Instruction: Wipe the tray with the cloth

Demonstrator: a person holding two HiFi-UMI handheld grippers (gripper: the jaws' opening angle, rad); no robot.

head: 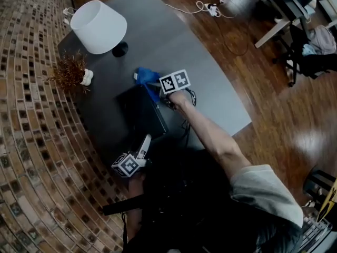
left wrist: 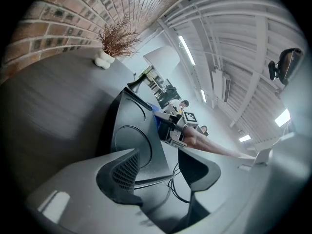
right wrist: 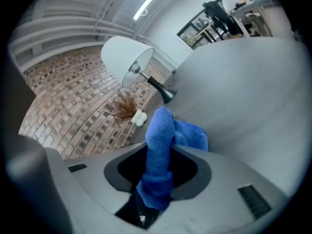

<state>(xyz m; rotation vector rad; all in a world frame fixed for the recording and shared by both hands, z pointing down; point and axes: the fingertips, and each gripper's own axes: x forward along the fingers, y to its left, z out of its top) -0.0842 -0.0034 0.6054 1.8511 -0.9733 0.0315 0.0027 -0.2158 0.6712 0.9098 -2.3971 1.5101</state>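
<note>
The counter (head: pixel 174 41) is dark grey. Its left side runs along a brick wall (head: pixel 26 115). A lamp (head: pixel 98 26) with a white shade and a dry plant (head: pixel 71 73) in a small white pot stand on that side, so it is crowded there. The right side of the counter is bare and wide, and its edge drops off to a wood floor (head: pixel 263 104).

The black tray (head: pixel 142 112) lies flat in the middle of the counter. Its long side points away from the person and leans a bit toward the wall.

The left tongs (head: pixel 145 139) are at the near end of the tray. The tray's edge sits between them and they hold it.

The right tongs (head: pixel 158 91) are at the tray's far right corner. They are closed tight on the blue cloth (head: pixel 146 77). The cloth is bunched into a long roll. It sticks straight out past the tips and points toward the lamp. Its loose end flops just beyond the tongs, by the tray's far corner.
</note>
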